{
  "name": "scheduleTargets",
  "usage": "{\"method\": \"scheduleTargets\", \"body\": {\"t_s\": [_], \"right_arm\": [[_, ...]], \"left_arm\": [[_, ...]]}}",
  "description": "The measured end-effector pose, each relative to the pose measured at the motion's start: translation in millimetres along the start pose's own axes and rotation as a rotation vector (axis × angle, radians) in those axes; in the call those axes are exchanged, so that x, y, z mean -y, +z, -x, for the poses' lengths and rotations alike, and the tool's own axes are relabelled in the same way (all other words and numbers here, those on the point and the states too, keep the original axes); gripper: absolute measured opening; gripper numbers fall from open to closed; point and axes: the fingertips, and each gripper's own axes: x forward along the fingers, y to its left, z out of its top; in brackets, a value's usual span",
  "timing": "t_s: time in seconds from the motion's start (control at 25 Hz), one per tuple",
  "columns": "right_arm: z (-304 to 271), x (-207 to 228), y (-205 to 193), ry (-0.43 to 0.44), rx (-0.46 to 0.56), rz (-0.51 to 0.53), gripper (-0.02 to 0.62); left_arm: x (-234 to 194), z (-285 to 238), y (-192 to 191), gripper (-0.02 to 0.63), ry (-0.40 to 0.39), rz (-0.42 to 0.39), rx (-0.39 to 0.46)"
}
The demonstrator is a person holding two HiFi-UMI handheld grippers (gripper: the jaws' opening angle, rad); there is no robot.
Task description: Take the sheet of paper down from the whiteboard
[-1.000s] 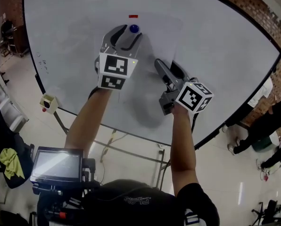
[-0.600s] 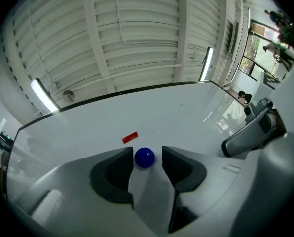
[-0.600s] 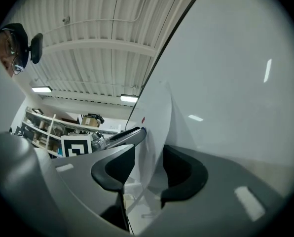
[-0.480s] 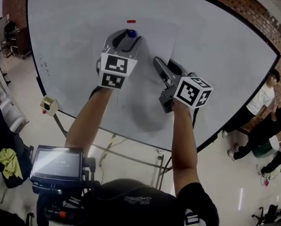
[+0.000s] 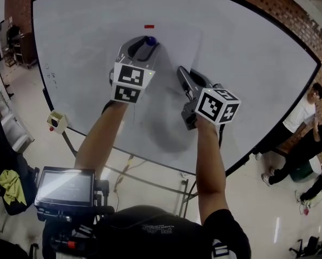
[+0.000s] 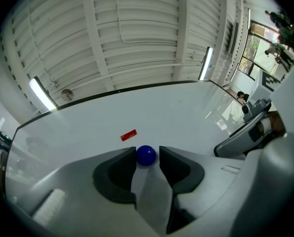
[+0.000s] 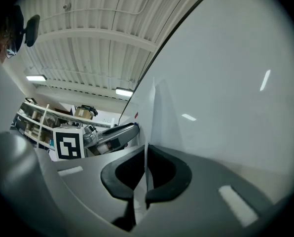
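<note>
The sheet of paper lies flat on the whiteboard, white on white. A blue ball magnet pins it near its top, and a small red magnet sits just above. My left gripper reaches up to the blue magnet. Its jaws are closing with the ball between the tips, and a thin gap still shows on one side. My right gripper is shut on the paper's edge, which stands as a thin white line between the pads. That edge lifts a little off the board.
People stand at the right past the board's edge. A small box hangs at the board's lower left corner. A device with a screen and a yellow-green cloth are at my lower left.
The left gripper has edged slightly closer onto the blue magnet. The right gripper stays at the paper's edge. A person has come into view at the right.
</note>
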Motion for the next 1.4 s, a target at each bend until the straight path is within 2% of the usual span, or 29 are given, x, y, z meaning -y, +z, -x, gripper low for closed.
{"method": "scheduleTargets", "body": {"t_s": [0.12,0.6,0.88,1.16,1.4], "right_arm": [[0,0,1,0.005,0.012,0.002,0.015],[2,3,1,0.01,0.041,-0.011,0.014],[3,1,2,-0.019,0.047,-0.011,0.014],[17,15,-17,-0.063,0.052,-0.045,0.014],[46,0,-28,-0.098,0.032,-0.086,0.014]], "left_arm": [[-2,0,0,0.124,0.0,0.001,0.0],[0,-1,-2,0.124,-0.008,0.007,-0.009],[-3,1,2,0.124,-0.028,0.023,-0.013],[-2,10,-18,0.124,-0.024,0.076,-0.012],[7,37,-3,0.124,-0.037,0.064,-0.022]]}}
